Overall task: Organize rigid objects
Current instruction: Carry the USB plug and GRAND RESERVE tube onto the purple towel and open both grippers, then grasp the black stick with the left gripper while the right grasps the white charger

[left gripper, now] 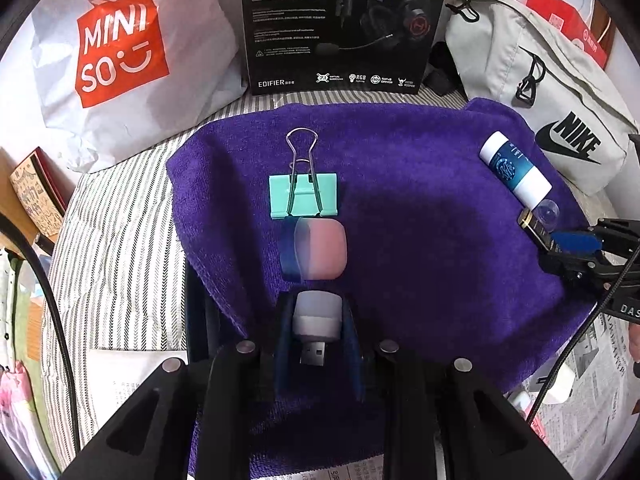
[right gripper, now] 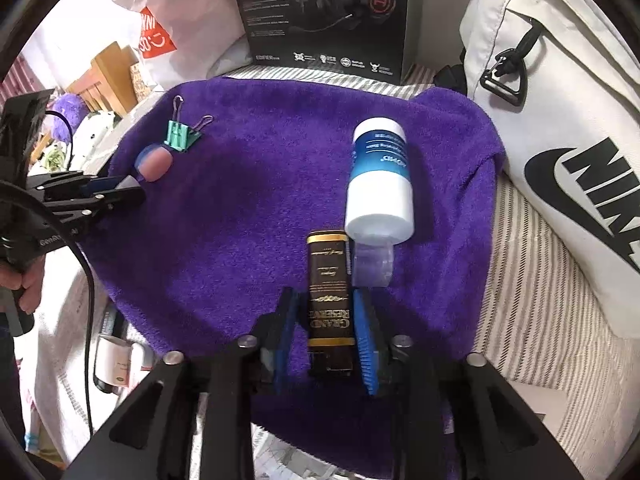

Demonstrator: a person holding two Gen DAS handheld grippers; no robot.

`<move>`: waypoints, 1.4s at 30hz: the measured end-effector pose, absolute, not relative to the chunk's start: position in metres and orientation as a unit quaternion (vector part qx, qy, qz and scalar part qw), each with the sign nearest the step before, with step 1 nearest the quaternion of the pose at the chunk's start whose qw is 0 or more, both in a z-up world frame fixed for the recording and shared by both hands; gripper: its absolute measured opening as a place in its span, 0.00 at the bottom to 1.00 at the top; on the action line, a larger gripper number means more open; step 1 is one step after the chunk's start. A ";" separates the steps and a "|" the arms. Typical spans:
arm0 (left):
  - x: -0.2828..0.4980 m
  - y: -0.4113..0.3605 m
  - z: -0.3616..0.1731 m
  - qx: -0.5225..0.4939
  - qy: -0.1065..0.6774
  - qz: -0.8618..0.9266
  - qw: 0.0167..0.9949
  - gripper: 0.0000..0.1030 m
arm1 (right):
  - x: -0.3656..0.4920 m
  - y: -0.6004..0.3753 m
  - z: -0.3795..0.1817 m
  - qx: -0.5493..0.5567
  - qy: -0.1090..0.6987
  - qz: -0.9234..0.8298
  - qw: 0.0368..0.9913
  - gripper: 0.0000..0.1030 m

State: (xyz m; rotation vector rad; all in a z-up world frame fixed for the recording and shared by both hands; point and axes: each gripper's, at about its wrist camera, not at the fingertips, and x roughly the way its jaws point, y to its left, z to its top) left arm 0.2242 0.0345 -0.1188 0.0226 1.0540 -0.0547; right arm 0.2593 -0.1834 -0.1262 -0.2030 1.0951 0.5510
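Two grippers work over the purple towel (left gripper: 420,208) on the bed. Left gripper (left gripper: 316,320), fingers closed on a small USB lamp (left gripper: 317,314) (light, hard plastic, best held across its white body), faces a pink case (left gripper: 322,249) and mint binder clip (left gripper: 303,194) at twelve o'clock. Right gripper (right gripper: 326,336) pinches a slim brown box (right gripper: 330,292); the smooth white bottle (right gripper: 379,184) at one o'clock could roll.

"MINISO" bag (left gripper: 120,46), "EDIFIER" box (left gripper: 340,24), "NIKE" bag (left gripper: 560,92), "GRAND RESERVE" bar (right gripper: 330,292)
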 end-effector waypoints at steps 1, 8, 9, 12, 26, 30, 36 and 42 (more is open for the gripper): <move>0.223 0.034 -0.119 0.010 0.503 -0.027 0.864 0.25 | 0.259 -0.183 -0.126 -0.096 0.513 0.257 0.813 0.35; 0.213 0.029 -0.119 0.014 0.512 -0.036 0.858 0.47 | 0.256 -0.182 -0.124 -0.099 0.528 0.243 0.808 0.37; 0.211 0.028 -0.119 0.015 0.514 -0.037 0.857 0.50 | 0.254 -0.183 -0.123 -0.099 0.530 0.240 0.807 0.38; 0.207 0.029 -0.119 0.004 0.518 -0.026 0.855 0.54 | 0.249 -0.187 -0.122 -0.099 0.534 0.233 0.807 0.38; 0.143 0.024 -0.083 -0.037 0.489 -0.032 0.871 0.55 | 0.204 -0.216 -0.089 -0.043 0.516 0.212 0.829 0.46; 0.127 0.011 -0.085 -0.023 0.493 -0.042 0.869 0.55 | 0.184 -0.220 -0.079 -0.036 0.505 0.210 0.836 0.47; 0.109 -0.003 -0.107 -0.027 0.515 -0.051 0.855 0.55 | 0.152 -0.231 -0.075 -0.018 0.504 0.208 0.838 0.47; 0.114 -0.010 -0.119 -0.048 0.528 -0.059 0.846 0.55 | 0.127 -0.239 -0.075 -0.002 0.511 0.201 0.836 0.47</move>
